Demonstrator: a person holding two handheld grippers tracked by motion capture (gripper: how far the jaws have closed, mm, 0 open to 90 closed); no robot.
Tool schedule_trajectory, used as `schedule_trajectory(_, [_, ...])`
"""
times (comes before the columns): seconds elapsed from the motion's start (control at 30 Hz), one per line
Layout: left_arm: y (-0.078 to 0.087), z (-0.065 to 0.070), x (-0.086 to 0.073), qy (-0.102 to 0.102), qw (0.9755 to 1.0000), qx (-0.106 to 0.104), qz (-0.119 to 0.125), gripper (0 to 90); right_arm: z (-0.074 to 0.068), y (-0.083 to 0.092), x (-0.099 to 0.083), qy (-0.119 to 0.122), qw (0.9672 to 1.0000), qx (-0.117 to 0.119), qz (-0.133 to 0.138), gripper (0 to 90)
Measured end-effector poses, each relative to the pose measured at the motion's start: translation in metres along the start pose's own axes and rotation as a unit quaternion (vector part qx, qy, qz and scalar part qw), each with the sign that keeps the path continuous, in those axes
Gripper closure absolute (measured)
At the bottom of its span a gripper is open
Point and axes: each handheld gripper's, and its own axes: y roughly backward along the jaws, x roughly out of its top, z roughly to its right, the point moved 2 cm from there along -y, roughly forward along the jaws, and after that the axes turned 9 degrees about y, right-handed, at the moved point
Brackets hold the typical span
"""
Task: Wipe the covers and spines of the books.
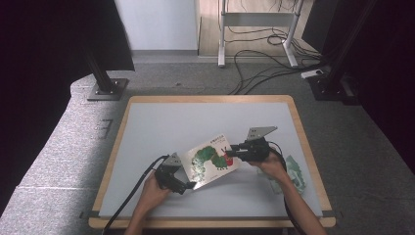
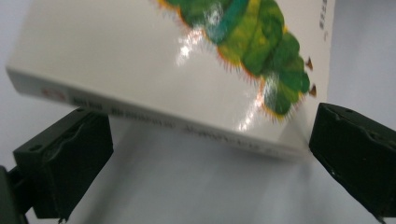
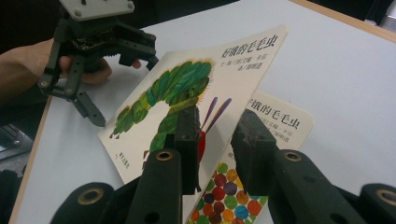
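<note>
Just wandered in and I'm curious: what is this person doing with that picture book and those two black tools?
A person sits at the table with a claw tool in each hand. The right claw pinches the front cover of a caterpillar picture book and holds it lifted, so the coloured-dot page shows underneath. The left claw stands open by the book's spine, which lies between its jaws without being gripped. Some greenish paper lies beside the right forearm.
</note>
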Motion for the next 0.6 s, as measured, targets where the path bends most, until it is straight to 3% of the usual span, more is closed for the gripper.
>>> schedule_trajectory(0.17, [-0.003, 0.005, 0.005, 0.005, 0.9998, -0.009, -0.015, 0.0, -0.002, 0.003, -0.003, -0.006, 1.0, -0.004, -0.006, 71.0])
schedule_trajectory(0.37, [-0.002, 0.015, 0.005, 0.01, 0.9994, -0.031, -0.008, 0.1, -0.004, 0.005, -0.009, -0.019, 0.9994, -0.014, -0.023, 69.6])
schedule_trajectory(0.47, [-0.003, 0.02, 0.004, 0.0, 0.9999, -0.011, -0.006, 4.5, -0.006, 0.007, -0.011, -0.019, 0.9991, -0.021, -0.031, 69.1])
schedule_trajectory(0.53, [-0.002, 0.022, 0.003, -0.007, 0.9999, 0.014, -0.003, 13.9, -0.007, 0.007, -0.012, -0.021, 0.9988, -0.025, -0.036, 68.6])
schedule_trajectory(0.6, [0.001, 0.023, 0.004, -0.005, 0.9999, 0.015, 0.001, 17.3, -0.008, 0.007, -0.013, -0.021, 0.9984, -0.03, -0.043, 68.0])
